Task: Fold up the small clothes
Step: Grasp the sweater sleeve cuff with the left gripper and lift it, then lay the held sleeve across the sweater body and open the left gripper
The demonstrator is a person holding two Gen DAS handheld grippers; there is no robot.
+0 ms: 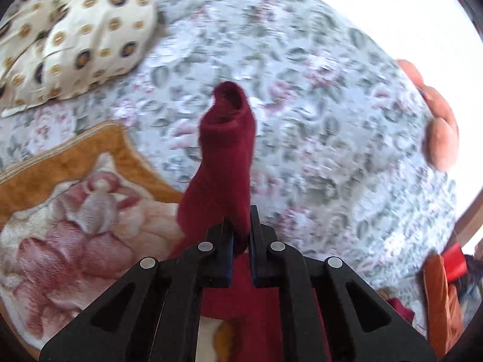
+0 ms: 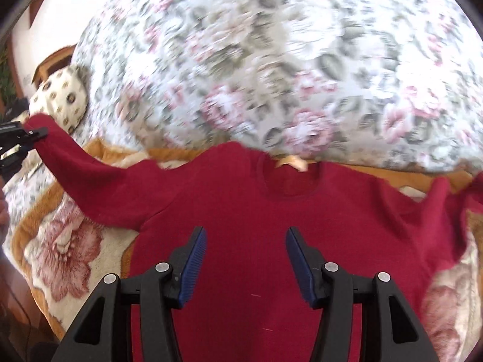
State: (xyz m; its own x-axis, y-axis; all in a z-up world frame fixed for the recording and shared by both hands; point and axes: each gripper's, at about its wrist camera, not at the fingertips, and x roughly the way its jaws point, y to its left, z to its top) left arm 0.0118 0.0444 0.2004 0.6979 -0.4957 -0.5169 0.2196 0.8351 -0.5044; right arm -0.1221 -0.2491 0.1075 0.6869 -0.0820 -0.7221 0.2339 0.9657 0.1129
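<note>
Left fingers (image 1: 240, 229) clamped on red sweater (image 2: 271, 241) sleeve, right fingers (image 2: 246, 259) apart, above floral bedspread (image 2: 271, 60).

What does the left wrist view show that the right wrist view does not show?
Only the left wrist view shows the open cuff up close and a hand at the right edge. Only the right wrist view shows the sweater's body, its collar and the open right gripper above it. Both show the left gripper shut on the sleeve, the pillow and the flowered bedspread.
</note>
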